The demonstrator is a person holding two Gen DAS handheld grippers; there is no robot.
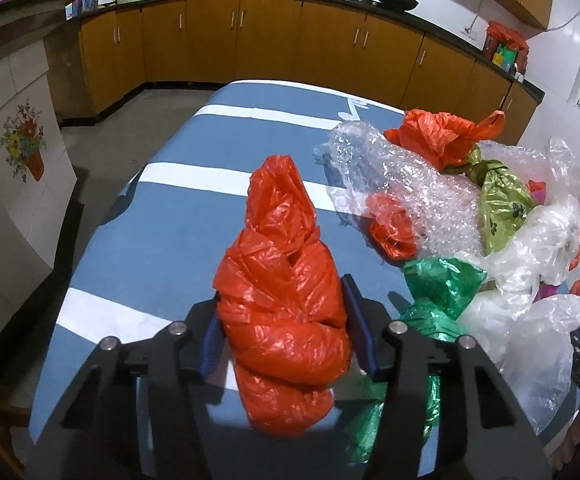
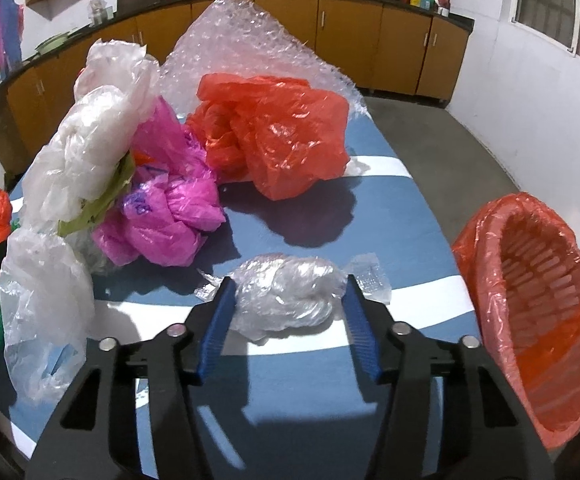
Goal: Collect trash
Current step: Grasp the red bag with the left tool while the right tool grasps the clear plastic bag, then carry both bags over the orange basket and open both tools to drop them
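Observation:
A twisted red plastic bag (image 1: pixel 282 240) lies on the blue-and-white striped table (image 1: pixel 162 224). My left gripper (image 1: pixel 282 292) is shut on it, with the blue pads pressing its lower half from both sides. In the right wrist view a crumpled wad of clear plastic (image 2: pixel 286 296) rests on the table (image 2: pixel 390 240). My right gripper (image 2: pixel 290 280) is shut on this wad, and both pads touch its sides. A basket lined with a red bag (image 2: pixel 538 300) lies tipped at the table's right edge, its mouth facing the gripper.
Loose trash is piled between the grippers: bubble wrap (image 1: pixel 402 184), a green bag (image 1: pixel 438 288), white bags (image 2: pixel 82 148), a pink bag (image 2: pixel 170 200) and another red bag (image 2: pixel 282 132). Wooden kitchen cabinets (image 1: pixel 250 40) line the far wall. Grey floor (image 2: pixel 430 128) surrounds the table.

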